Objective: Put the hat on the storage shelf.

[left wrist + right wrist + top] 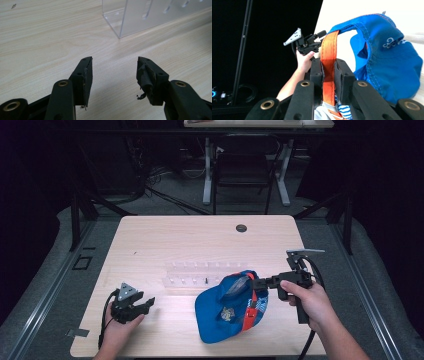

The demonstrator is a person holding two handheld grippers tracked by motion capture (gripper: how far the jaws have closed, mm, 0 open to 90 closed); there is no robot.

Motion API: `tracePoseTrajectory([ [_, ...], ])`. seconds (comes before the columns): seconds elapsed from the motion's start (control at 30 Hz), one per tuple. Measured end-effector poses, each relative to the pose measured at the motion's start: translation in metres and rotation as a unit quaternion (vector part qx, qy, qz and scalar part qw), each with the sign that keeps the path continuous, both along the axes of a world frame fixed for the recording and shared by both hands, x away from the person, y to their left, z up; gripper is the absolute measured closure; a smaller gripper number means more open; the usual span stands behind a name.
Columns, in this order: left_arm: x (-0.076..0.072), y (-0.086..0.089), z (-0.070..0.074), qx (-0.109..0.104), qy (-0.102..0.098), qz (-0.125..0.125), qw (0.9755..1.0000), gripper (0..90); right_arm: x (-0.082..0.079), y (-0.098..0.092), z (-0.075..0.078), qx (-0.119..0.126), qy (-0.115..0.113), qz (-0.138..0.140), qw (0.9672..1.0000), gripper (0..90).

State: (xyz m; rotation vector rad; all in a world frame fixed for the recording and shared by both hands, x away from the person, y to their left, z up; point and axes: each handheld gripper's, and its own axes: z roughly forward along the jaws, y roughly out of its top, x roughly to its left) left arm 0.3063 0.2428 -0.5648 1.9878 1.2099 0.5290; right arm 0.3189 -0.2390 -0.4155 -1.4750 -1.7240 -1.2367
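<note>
The right claw (260, 282) is pinching the orange strap (327, 60) at the back of a blue cap (227, 307), its two black jaws pressed flat against the strap from either side. In the right gripper view the strap rises straight up out of the jaws and arches over into the cap's blue cloth, which hangs off to the right of the claw with a small white emblem on it. From the high view the cap lies on the table (175, 235) just in front of this claw, spreading away from the jaws toward the person's left, its near edge touching a clear plastic rack (200, 272) that stands beyond it. The left claw (145, 304) is spread wide with nothing between its jaws, low over bare wood; the corner of the clear rack (140, 17) stands ahead of it and a little to its right, apart from the jaws. The cap is well off to this claw's right.
</note>
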Motion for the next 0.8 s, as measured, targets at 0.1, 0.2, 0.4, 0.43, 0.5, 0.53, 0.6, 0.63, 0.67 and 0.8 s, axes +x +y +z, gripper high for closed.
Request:
tracePoseTrajectory([
  [0.1, 0.0, 0.0, 0.0, -0.001, 0.0, 0.0, 1.0, 47.2, 0.001, 0.003, 0.006, 0.007, -0.005, 0.008, 0.9999, 78.2],
  [0.2, 0.0, -0.001, 0.0, -0.002, 0.0, 0.001, 1.0, 47.2, 0.003, 0.005, 0.011, 0.012, -0.008, 0.01, 0.9998, 78.2],
  [0.4, 0.0, 0.0, 0.0, -0.001, 0.0, 0.001, 1.0, 47.2, 0.005, 0.01, 0.024, 0.021, -0.013, 0.008, 0.9997, 78.2],
  [0.43, 0.0, 0.0, 0.0, -0.001, 0.0, 0.001, 1.0, 47.2, 0.005, 0.011, 0.026, 0.022, -0.016, 0.008, 0.9996, 78.2],
  [0.5, 0.0, 0.0, 0.0, -0.002, -0.001, 0.001, 1.0, 47.2, 0.005, 0.011, 0.031, 0.018, -0.017, 0.009, 0.9997, 78.2],
  [0.53, 0.0, 0.0, 0.0, -0.002, -0.001, 0.001, 1.0, 47.2, 0.005, 0.011, 0.033, 0.018, -0.019, 0.01, 0.9996, 78.2],
  [0.6, 0.0, 0.0, 0.0, -0.001, 0.0, 0.001, 1.0, 47.2, 0.004, 0.011, 0.038, 0.021, -0.025, 0.007, 0.9994, 78.2],
  [0.63, 0.0, 0.0, 0.0, -0.001, 0.0, 0.001, 1.0, 47.2, 0.004, 0.011, 0.038, 0.021, -0.025, 0.007, 0.9994, 78.2],
  [0.67, 0.0, 0.0, 0.0, -0.001, 0.0, 0.001, 1.0, 47.2, 0.004, 0.01, 0.04, 0.022, -0.025, 0.008, 0.9994, 78.3],
  [0.8, 0.0, -0.001, 0.0, -0.001, -0.001, 0.0, 1.0, 47.2, 0.004, 0.006, 0.05, 0.03, -0.034, -0.002, 0.999, 78.2],
])
